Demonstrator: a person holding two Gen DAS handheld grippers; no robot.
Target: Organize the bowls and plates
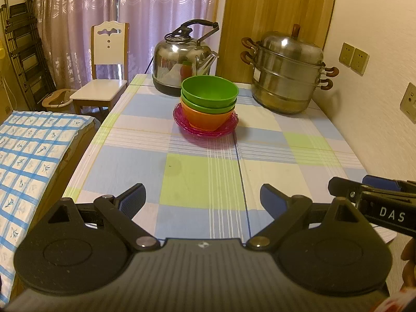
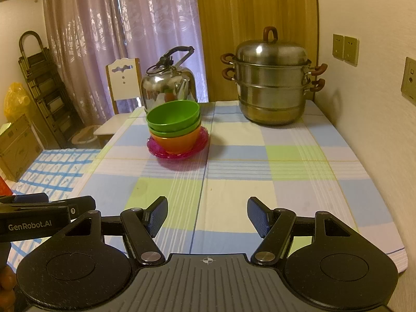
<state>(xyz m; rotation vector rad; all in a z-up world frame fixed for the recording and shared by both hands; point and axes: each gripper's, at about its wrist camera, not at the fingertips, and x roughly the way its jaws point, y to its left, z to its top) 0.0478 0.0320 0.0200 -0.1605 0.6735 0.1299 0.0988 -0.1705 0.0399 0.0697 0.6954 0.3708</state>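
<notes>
Toward the far end of the table point(image 1: 208, 182), nearer its far-left corner than its far-right one: a stack of dishes. At the bottom, pink plates point(image 1: 205, 127), translucent, with scalloped rims. Nested on them, an orange bowl point(image 1: 205, 118); inside that, two green bowls point(image 1: 209, 92), one within the other, all upright. Seen also from the right wrist, slightly left of the table's middle seam.

Behind the stack, at the far edge: a steel kettle point(image 1: 182, 65) with a black handle, close to the bowls but whether touching cannot be told. At the far-right corner, against the wall: a tiered steel steamer pot point(image 1: 286, 78), lid on, brown handles, well apart from the stack.

Covering the table: a checked cloth in blue, green and white, bare across the near half.

Over the near edge: left gripper point(image 1: 202, 200), jaws wide apart, nothing between the blue pads. Beside it, toward the near-right corner: right gripper point(image 2: 207, 215), jaws likewise parted, empty. Both well apart from the stack, neither touching any dish.

Beyond the far-left corner: a white-backed wooden chair point(image 1: 106, 72) in front of lilac curtains point(image 1: 104, 13). Off the left edge: a blue-checked cloth point(image 1: 31, 161) over something low.
</notes>
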